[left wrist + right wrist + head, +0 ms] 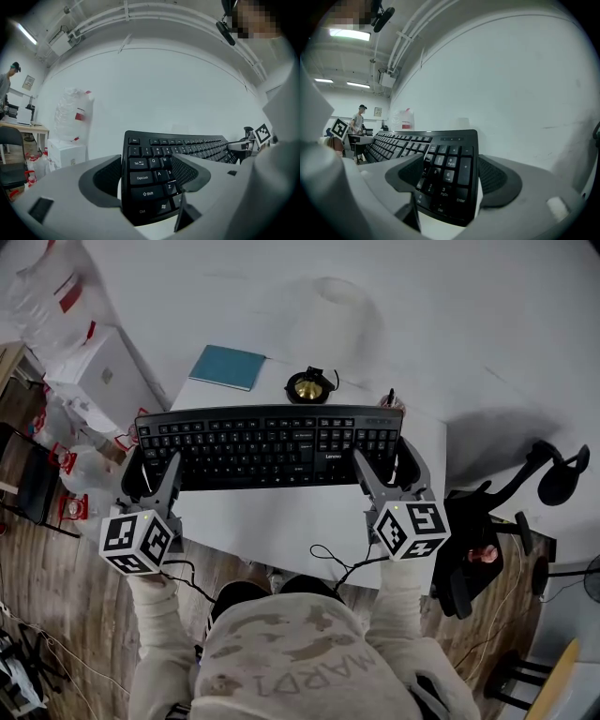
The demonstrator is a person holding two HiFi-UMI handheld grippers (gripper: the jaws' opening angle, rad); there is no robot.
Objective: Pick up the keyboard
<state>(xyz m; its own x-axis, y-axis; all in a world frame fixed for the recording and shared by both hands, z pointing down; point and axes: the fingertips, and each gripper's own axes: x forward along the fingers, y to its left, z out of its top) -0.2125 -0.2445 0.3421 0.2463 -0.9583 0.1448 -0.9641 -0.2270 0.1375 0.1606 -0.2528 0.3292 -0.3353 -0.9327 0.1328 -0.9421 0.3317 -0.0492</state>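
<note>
A black full-size keyboard (267,446) lies crosswise over the white table (281,531), its left end reaching past the table's edge. My left gripper (153,470) is shut on its left end, one pad over the letter keys and the other outside the end. In the left gripper view, the keyboard (159,159) fills the space between the left gripper's (147,176) pads. My right gripper (384,463) is shut on the number-pad end the same way. The right gripper view has the keyboard (450,173) wedged between the right gripper's (454,177) pads.
A teal notebook (228,367) and a round black-and-brass object (309,385) sit behind the keyboard. A thin cable (337,563) hangs off the table's front edge. A black chair (469,549) stands to the right, a white box (103,376) and bags to the left. A person (358,119) stands far off.
</note>
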